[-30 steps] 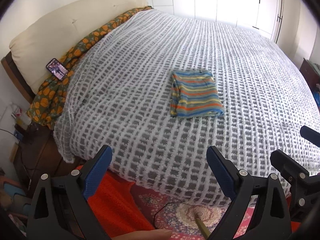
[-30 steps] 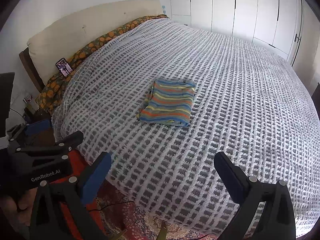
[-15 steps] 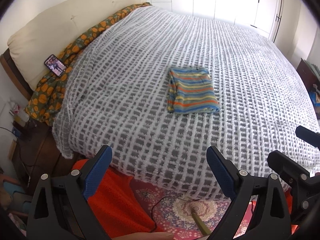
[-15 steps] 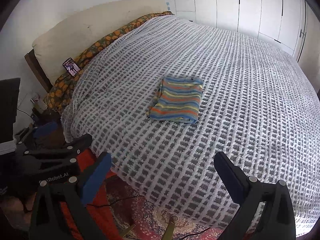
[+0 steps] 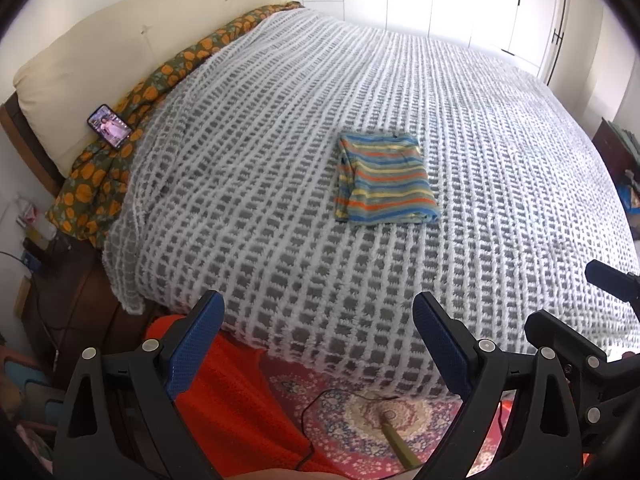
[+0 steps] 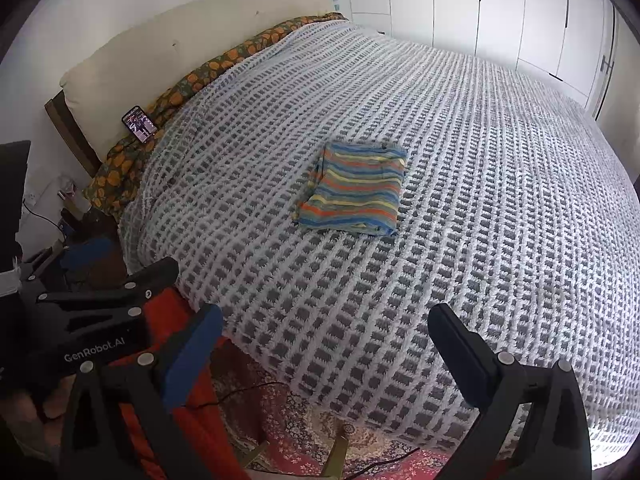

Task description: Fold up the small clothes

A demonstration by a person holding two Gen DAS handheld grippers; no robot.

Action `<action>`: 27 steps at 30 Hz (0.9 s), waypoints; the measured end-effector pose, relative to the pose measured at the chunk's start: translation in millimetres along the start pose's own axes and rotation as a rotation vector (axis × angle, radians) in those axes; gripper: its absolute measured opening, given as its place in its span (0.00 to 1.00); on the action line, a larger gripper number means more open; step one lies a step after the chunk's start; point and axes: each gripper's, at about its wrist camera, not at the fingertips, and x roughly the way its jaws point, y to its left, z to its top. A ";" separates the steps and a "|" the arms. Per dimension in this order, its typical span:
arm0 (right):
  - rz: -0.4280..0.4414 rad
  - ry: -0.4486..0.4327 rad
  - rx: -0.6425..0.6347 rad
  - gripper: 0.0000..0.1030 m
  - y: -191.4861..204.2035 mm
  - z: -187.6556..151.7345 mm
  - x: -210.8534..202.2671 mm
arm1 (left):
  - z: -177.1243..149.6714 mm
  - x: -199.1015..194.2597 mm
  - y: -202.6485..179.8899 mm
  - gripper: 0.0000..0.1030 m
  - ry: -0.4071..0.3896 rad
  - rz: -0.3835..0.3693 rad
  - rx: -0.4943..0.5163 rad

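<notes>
Bedspread: grey-and-white waffle cover [image 5: 280, 208] on a wide bed, wardrobes behind.
Garment: striped folded top [image 5: 386, 180] lies flat mid-bed, well apart from me.
Left claw [image 5: 320, 344]: spread wide, holding nothing.
Right claw [image 6: 326, 354]: spread wide, holding nothing.
Risk: I judge a careless reach could snag the fluffy cover or drag the fold open.

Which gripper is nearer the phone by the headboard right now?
Left, by a small margin. The left gripper sits at the bed's foot edge on the side of the phone; the right gripper is beside it, further from the phone.
</notes>
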 end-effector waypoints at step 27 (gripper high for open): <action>0.007 0.004 0.006 0.98 -4.0 -1.9 6.5 | -2.2 5.5 2.6 0.93 0.009 0.006 -0.007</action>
